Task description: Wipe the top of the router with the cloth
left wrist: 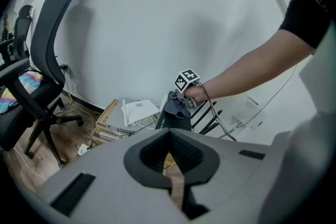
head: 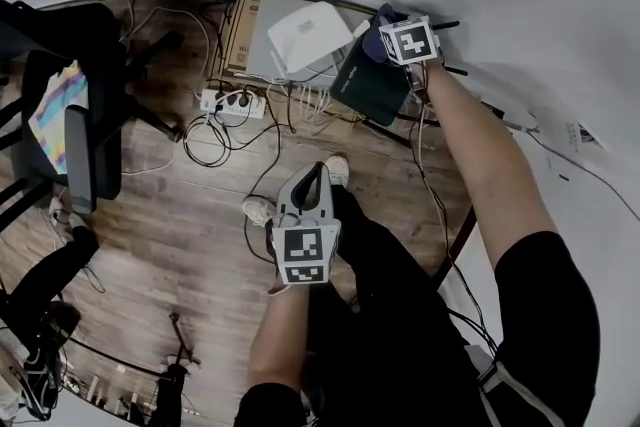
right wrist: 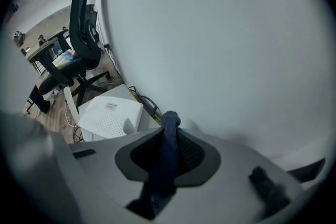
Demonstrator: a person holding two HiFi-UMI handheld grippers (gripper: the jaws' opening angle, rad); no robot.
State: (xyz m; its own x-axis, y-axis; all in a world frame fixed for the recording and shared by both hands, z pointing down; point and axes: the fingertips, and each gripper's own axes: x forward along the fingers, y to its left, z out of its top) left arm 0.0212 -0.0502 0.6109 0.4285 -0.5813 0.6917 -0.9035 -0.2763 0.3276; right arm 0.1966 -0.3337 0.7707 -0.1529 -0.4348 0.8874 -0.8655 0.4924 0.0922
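Observation:
A dark router (head: 368,87) with black antennas stands on the floor against the white wall. My right gripper (head: 390,35) is at its top end, shut on a dark blue cloth (head: 376,42) that lies bunched on the router. The left gripper view shows this cloth (left wrist: 176,104) draped over the dark router (left wrist: 173,120) under the right gripper (left wrist: 187,93). In the right gripper view the cloth (right wrist: 167,160) hangs between the jaws. My left gripper (head: 312,177) hangs back above the person's feet, shut and holding nothing (left wrist: 169,132).
A white router (head: 308,33) lies on a grey unit in a cardboard box (head: 238,33), left of the dark one. A power strip (head: 230,104) and loose cables (head: 205,145) lie on the wood floor. An office chair (head: 85,110) stands at the left.

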